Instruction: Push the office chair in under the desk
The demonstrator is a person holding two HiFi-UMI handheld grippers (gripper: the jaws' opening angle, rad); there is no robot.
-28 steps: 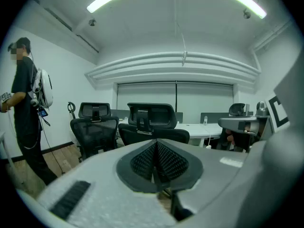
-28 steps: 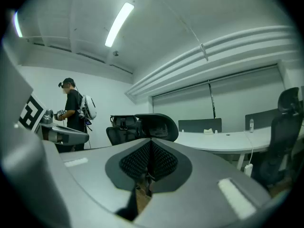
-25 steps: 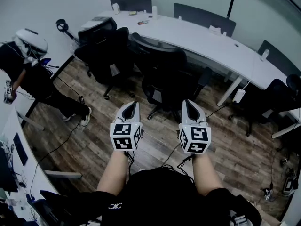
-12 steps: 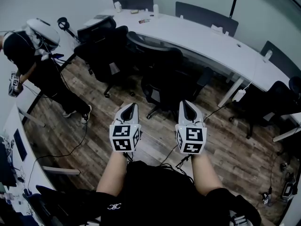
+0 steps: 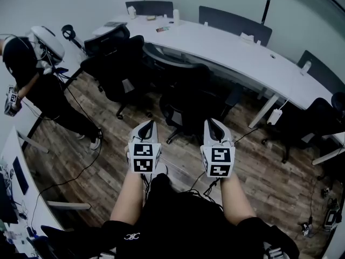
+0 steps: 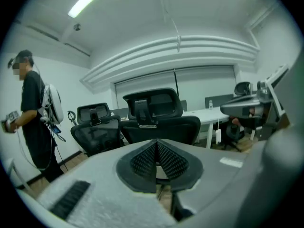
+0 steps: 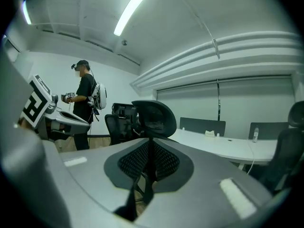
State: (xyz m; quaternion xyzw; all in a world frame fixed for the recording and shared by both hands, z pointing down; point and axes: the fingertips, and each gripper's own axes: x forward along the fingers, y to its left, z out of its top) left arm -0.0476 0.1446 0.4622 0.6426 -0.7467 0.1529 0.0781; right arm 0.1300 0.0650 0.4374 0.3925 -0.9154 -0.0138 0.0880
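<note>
Jaws of the left gripper (image 6: pixel 156 146) are pressed together along their ribbed pads with nothing held between them. Those of the right gripper (image 7: pixel 149 146) are only just beginning to open, a thin slit between the pads and nothing in it. Both grippers are held side by side at about the same height, close together but apart, pointing forward over the wooden floor (image 5: pixel 102 144). Straight ahead of them, and touched by neither, stands the black office chair (image 5: pixel 188 99), its mesh back and headrest turned toward the grippers and its wheeled base on the floor. It stands at the near edge of the long white surface (image 5: pixel 237 47), though how far its seat reaches beneath cannot be made out. Just to its left are two more black chairs (image 5: pixel 116 63), close to one another at that same edge. A small bottle (image 5: pixel 176 13) and a few small items sit on the surface toward its far end. Further dark chairs (image 5: pixel 312 117) stand off to the right. Well to the left a person (image 5: pixel 35 80) in dark clothes stands on the floor with a headset on, holding another gripper (image 5: pixel 9 99), and cables trail across the floor near their feet.
</note>
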